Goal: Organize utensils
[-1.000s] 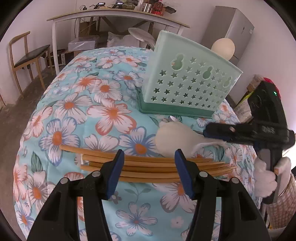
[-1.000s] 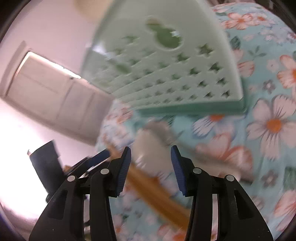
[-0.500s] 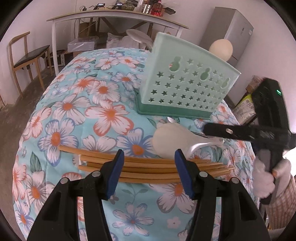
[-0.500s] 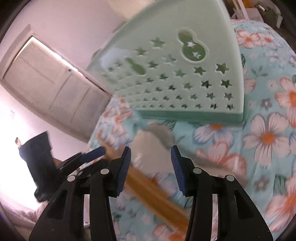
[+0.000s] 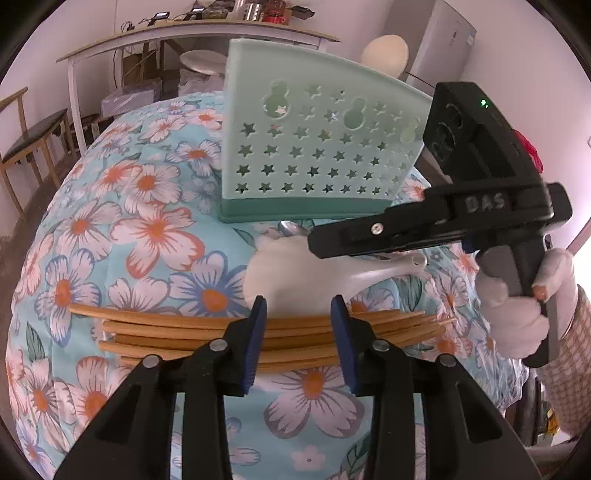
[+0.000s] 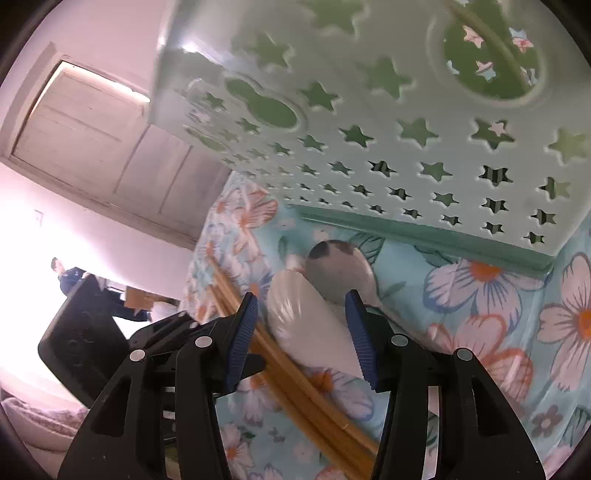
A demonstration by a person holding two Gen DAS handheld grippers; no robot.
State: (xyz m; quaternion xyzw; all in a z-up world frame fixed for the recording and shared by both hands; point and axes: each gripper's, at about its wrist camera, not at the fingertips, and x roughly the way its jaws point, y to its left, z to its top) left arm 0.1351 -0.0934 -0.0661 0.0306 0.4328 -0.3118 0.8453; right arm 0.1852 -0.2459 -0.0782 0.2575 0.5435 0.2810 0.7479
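A mint basket with star holes stands on the floral cloth. Just in front of it lie a white ceramic spoon and a metal spoon, and nearer still a bundle of several wooden chopsticks. My left gripper hovers over the bundle's middle. Its jaws are closing and its pads press on nothing. My right gripper comes in from the right, low over the white spoon. In the right wrist view the white spoon lies between the opening jaws of the right gripper, untouched, with the metal spoon beyond it.
A gloved hand holds the right gripper's handle. Beyond the cloth-covered table are a wooden chair, a long cluttered white table and a fridge. A door and a distant person show in the right wrist view.
The left jaws have narrowed over the chopsticks. The right gripper has moved in leftward over the white spoon, closer to the basket, and its jaws have spread slightly.
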